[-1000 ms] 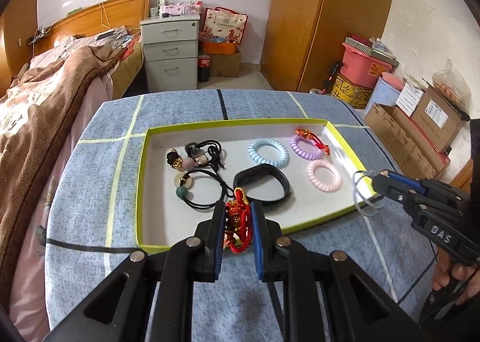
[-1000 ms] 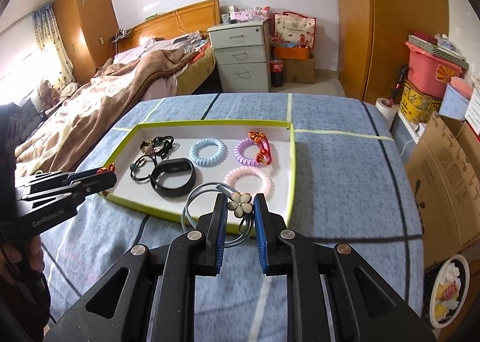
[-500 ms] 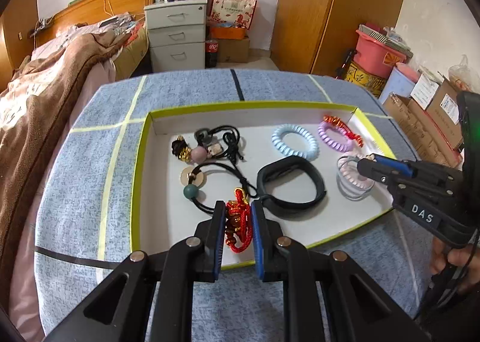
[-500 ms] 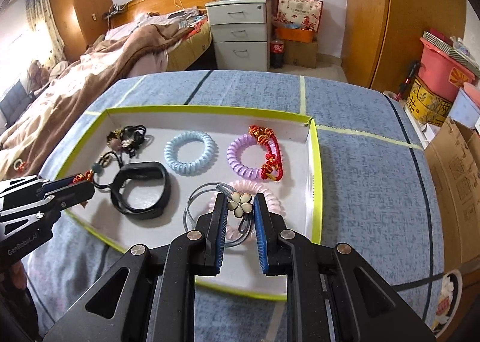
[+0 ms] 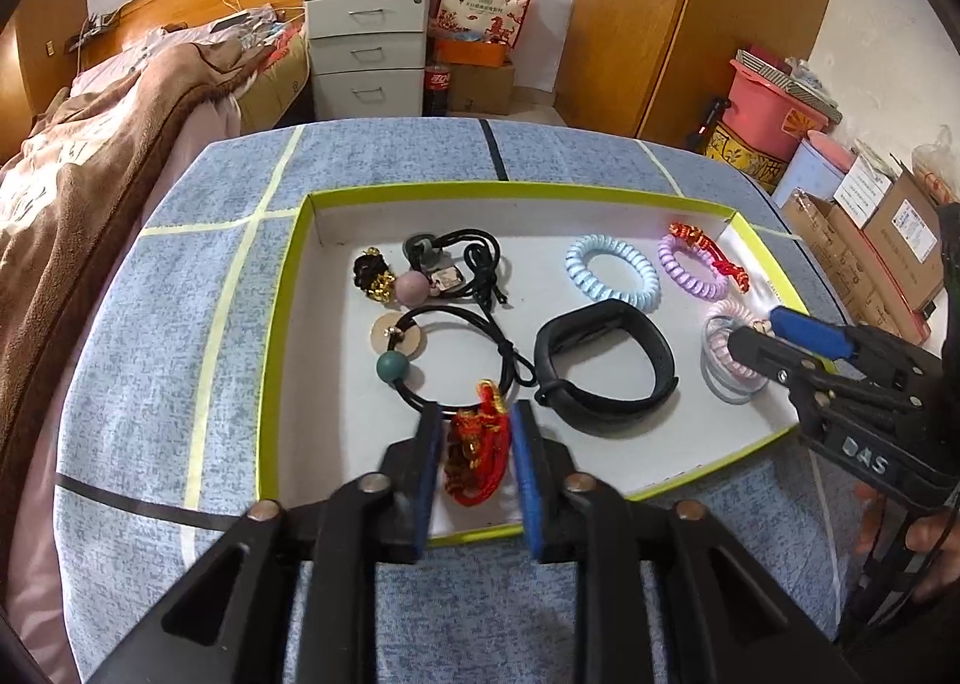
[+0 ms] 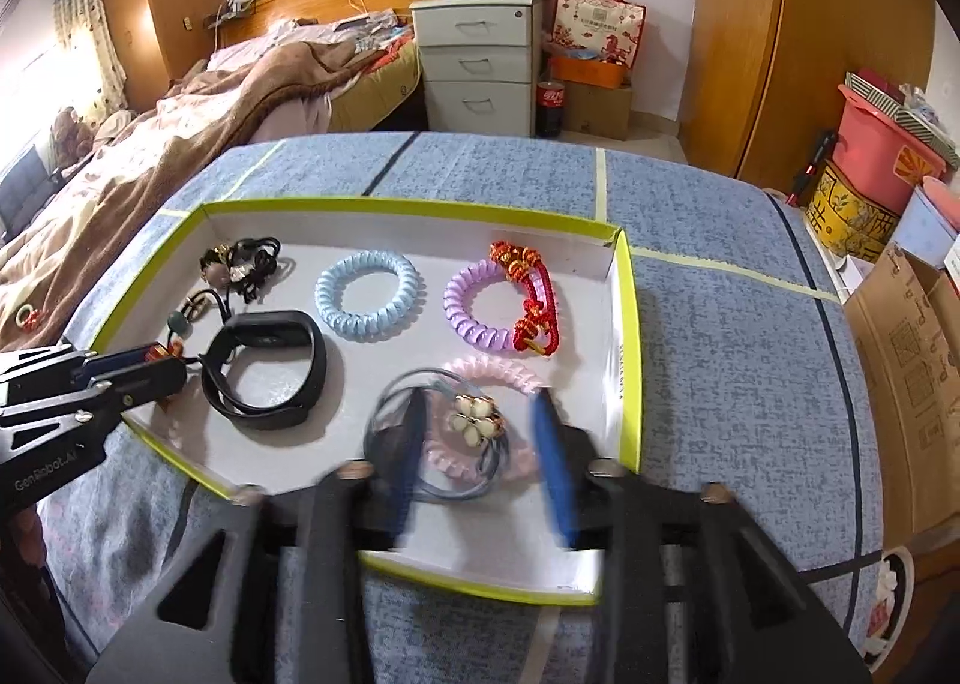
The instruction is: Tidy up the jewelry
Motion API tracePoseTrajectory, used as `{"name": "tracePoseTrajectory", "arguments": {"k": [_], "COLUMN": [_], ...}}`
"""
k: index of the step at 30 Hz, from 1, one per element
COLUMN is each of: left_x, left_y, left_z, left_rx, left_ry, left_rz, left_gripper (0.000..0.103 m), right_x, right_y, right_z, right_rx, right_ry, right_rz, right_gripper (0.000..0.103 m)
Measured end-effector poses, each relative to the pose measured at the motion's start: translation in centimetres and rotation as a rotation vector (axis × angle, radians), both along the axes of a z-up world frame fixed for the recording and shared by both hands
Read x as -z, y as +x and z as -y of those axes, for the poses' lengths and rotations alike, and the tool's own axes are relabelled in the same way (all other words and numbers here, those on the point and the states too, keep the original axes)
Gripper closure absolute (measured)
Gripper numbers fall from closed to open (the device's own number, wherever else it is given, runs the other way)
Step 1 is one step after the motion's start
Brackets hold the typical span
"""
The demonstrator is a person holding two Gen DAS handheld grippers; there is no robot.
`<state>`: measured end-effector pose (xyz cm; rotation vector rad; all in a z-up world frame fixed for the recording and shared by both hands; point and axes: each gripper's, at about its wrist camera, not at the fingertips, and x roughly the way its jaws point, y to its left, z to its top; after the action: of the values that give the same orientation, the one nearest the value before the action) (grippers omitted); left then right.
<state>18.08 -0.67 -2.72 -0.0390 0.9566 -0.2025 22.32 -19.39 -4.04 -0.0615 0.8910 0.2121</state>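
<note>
Left gripper (image 5: 474, 432): fingers held narrowly apart, low over the near edge. Right gripper (image 6: 480, 432): fingers spread wide, blurred.

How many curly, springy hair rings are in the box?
3. The blue coil ring lies in the middle of the tray, the purple coil ring is beside it under a red cord, and the pink coil ring lies nearest, between the right gripper's fingers.

We find bare floor in the tray (image 5: 312, 360) along its left wall and near edge; the black band (image 5: 606, 366) and black cord loop (image 5: 468, 354) crowd the middle, and coil rings (image 6: 366, 294) fill the right, beside the right gripper (image 6: 480, 432).
</note>
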Motion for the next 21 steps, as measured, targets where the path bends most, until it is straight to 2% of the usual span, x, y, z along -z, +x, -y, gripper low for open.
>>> {"name": "tracePoseTrajectory", "arguments": {"k": [2,8,13,21], "left_x": [-0.1,-0.5,-1.5,-2.8], "left_y": [-0.1,-0.6,-1.9,-4.4], "left_z": [0.0,0.0,0.2,0.3], "left_rx": [0.000,0.000,-0.016,-0.087], "left_ry": [-0.006,-0.009,-0.005,0.034], "left_rz": [0.005,0.011,0.050,0.105], "left_gripper": [0.065,0.061,0.051,0.051], "right_x": [-0.2,-0.6,-1.9,-4.0], "right_y": [-0.1,-0.5,-1.9,-6.1], "right_z": [0.1,0.2,0.3,0.2], "right_rx": [0.003,0.013,0.030,0.062], "right_ry": [0.007,0.010,0.039,0.056], "right_rz": [0.006,0.013,0.052,0.120], "right_gripper": [0.047,0.047,0.047,0.047]}}
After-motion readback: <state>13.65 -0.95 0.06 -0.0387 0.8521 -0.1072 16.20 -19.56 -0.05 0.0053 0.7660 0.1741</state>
